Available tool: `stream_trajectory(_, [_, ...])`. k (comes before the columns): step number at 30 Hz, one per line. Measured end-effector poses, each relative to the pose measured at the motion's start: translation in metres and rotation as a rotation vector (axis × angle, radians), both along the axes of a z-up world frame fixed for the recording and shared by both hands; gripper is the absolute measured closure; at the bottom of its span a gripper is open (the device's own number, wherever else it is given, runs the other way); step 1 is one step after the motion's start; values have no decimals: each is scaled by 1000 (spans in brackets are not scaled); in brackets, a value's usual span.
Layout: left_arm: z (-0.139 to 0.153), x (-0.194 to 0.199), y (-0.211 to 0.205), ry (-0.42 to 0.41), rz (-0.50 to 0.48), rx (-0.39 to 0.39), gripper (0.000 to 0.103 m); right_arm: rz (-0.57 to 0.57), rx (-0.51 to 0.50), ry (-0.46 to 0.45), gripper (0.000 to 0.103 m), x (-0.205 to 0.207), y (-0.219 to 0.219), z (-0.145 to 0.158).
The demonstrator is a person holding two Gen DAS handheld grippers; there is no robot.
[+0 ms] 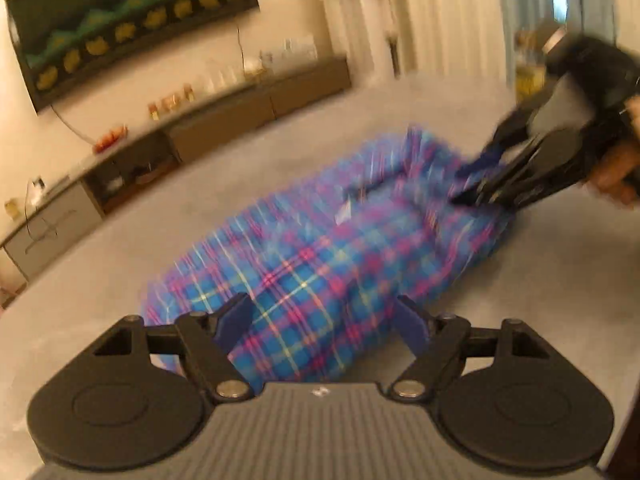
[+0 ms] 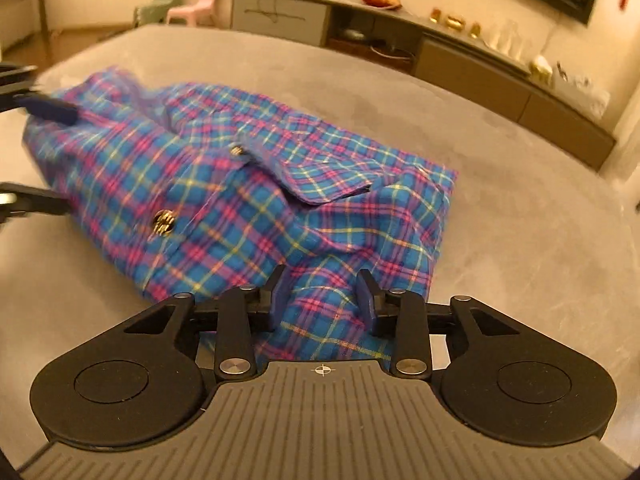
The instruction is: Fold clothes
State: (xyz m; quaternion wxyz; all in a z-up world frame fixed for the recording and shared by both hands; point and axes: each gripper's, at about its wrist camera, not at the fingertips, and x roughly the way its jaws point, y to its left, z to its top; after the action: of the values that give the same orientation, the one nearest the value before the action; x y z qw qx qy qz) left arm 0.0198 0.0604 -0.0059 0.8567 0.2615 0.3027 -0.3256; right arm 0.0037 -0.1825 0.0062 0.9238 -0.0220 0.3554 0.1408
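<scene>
A blue, pink and yellow plaid shirt point(image 1: 320, 256) lies partly folded on a grey table point(image 1: 100, 280). My left gripper point(image 1: 324, 312) is open, its blue pads standing either side of the shirt's near end. My right gripper point(image 2: 322, 292) is partly open with a raised fold of the shirt point(image 2: 224, 184) between its pads; whether it pinches the cloth is unclear. The right gripper also shows in the left wrist view point(image 1: 476, 184) at the shirt's far end. The left gripper's fingers point(image 2: 52, 110) show at the left edge of the right wrist view. The collar and gold buttons point(image 2: 164, 221) face up.
The grey table point(image 2: 520, 240) spreads around the shirt. Beyond it stands a long low cabinet point(image 2: 460, 52) with small items, under a dark framed picture point(image 1: 128, 28). Small pink and green chairs point(image 2: 192, 0) stand in the far corner. Curtains point(image 1: 420, 12) hang at the back.
</scene>
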Motion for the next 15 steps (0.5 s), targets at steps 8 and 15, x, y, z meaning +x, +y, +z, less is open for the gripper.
stream_trajectory(8, [32, 24, 30, 121, -79, -110, 24, 28, 143, 51, 46, 20, -40, 12])
stream_trajectory(15, [50, 92, 34, 146, -41, -205, 13, 89, 140, 65, 33, 84, -52, 0])
